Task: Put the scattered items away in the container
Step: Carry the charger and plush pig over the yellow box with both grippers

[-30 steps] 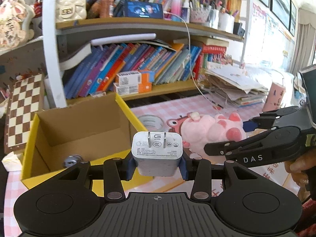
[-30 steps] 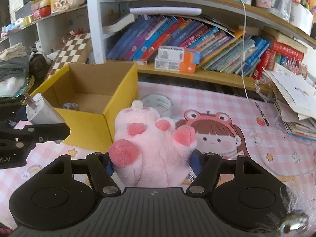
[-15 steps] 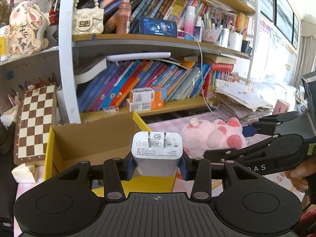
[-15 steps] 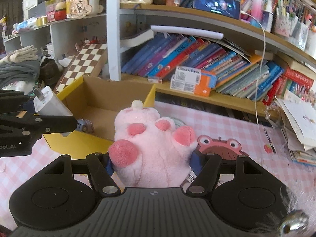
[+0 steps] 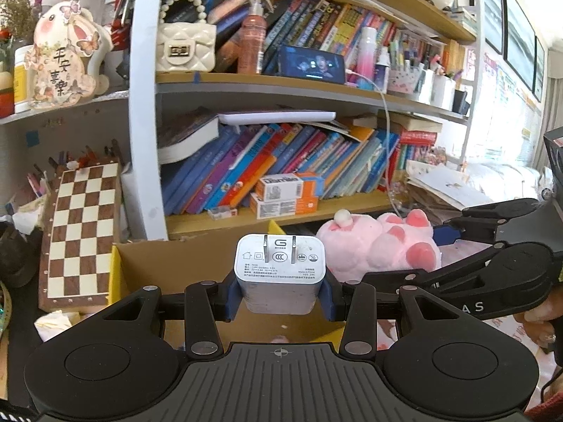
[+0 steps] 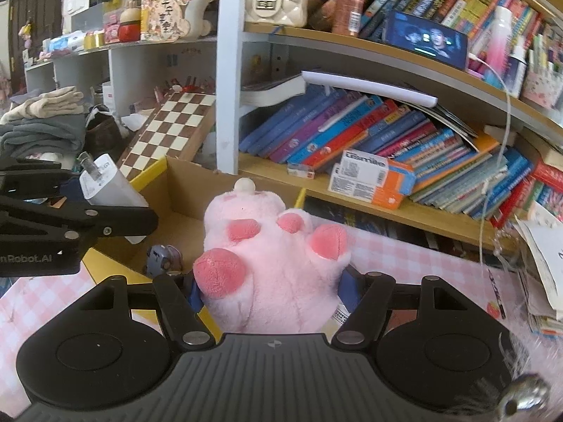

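Charger [image 5: 280,270] sits clamped between the blue pads of my left claw [image 5: 280,299], prongs facing up and forward, its printed face toward the camera. Seen from my right wrist, the same charger [image 6: 105,184] hangs at the left edge, above the near left part of the box [image 6: 183,190]. My right claw [image 6: 269,292] squeezes a pink plush toy [image 6: 271,256] from both sides, paws and pink soles turned toward the camera, a small cream knob at its far end. From my left wrist the plush toy [image 5: 380,246] shows to the right of the charger, held up in the right claw [image 5: 436,246], with a bit of my hand [image 5: 542,320] behind it at the frame edge.

The box [image 5: 183,267] is open cardboard with yellow outer walls, lying on a pink checked cloth [image 6: 404,249] just below and ahead of both claws. A small grey toy [image 6: 162,258] lies on its floor near the front wall. A chessboard [image 5: 82,232] leans beside the box on the left, and behind it stands a bookshelf [image 5: 316,95] crammed with slanting books and two orange-and-white cartons [image 5: 286,195].
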